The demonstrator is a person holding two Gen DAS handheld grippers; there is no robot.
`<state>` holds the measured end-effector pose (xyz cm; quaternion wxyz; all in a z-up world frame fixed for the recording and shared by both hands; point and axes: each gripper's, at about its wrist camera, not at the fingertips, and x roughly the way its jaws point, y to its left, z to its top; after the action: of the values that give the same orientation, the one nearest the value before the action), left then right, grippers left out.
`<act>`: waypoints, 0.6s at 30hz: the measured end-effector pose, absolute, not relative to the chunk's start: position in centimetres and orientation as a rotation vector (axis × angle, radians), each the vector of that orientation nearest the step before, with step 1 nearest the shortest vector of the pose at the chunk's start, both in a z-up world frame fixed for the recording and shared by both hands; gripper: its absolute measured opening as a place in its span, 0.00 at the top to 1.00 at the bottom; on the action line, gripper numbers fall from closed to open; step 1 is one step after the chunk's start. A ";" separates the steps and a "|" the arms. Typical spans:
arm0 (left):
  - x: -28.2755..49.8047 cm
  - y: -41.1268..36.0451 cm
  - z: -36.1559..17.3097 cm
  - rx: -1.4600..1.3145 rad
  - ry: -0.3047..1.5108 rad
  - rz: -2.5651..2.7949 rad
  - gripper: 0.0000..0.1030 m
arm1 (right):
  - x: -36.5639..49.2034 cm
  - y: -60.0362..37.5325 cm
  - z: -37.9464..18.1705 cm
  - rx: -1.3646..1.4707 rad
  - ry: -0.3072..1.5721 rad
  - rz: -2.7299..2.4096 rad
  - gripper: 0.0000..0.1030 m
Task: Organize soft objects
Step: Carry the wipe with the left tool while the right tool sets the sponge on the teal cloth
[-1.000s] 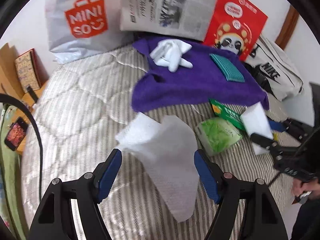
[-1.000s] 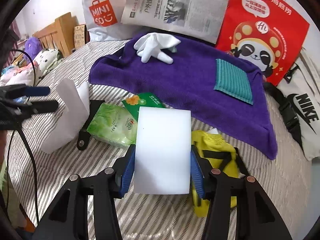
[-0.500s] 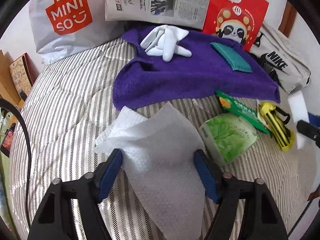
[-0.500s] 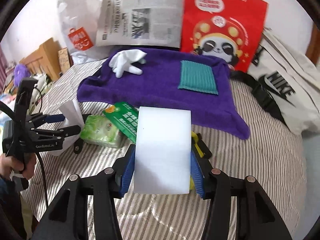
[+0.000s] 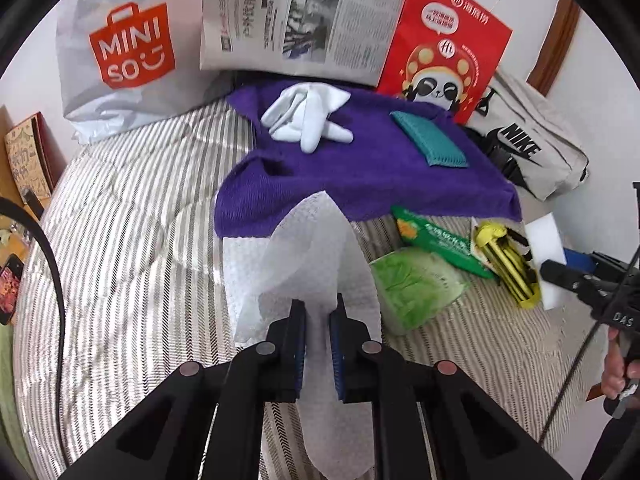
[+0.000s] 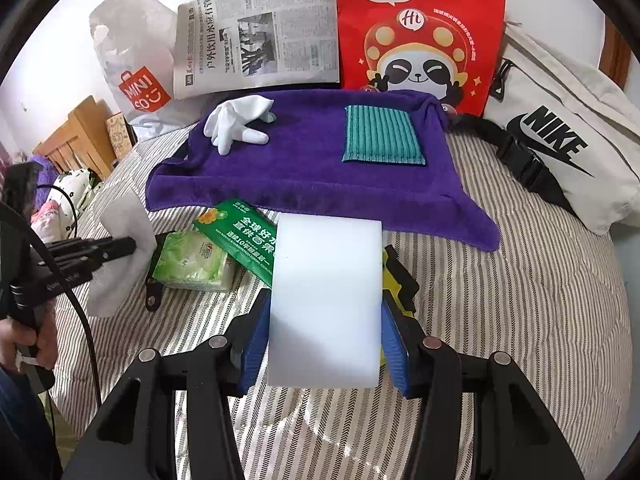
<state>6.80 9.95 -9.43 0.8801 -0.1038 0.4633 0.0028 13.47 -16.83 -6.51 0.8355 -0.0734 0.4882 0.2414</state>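
Tissue sheet (image 5: 316, 264) now pinched; left gripper (image 5: 318, 312) fingers were apart.

I count 1 purple towel (image 6: 320, 176), 1 white glove (image 6: 236, 126), 1 teal cloth (image 6: 382, 136), 1 white sponge (image 6: 326, 300), 1 paper towel (image 5: 308, 264), 3 bags (image 6: 416, 28), 1 newspaper (image 6: 256, 48).

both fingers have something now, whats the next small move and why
Probably carry the white sponge block forward onto the purple towel, between the white glove and teal pad; soft items already sit there, with bare towel between them.
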 end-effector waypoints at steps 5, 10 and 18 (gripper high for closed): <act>6.2 9.9 -7.8 -0.206 0.935 -0.004 0.89 | 13.2 -17.0 -6.1 -0.152 1.022 0.513 0.51; 6.1 9.8 -6.8 -0.204 0.926 -0.014 0.89 | 13.5 -17.4 -5.6 -0.136 1.021 0.496 0.51; 6.4 9.7 -6.3 -0.230 0.909 -0.013 0.89 | 14.0 -17.9 -4.9 -0.131 1.005 0.489 0.51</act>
<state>6.43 9.68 -6.28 0.8921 -0.1108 0.4380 -0.0061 14.01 -17.89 -4.94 0.8458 -0.0620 0.4765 0.2316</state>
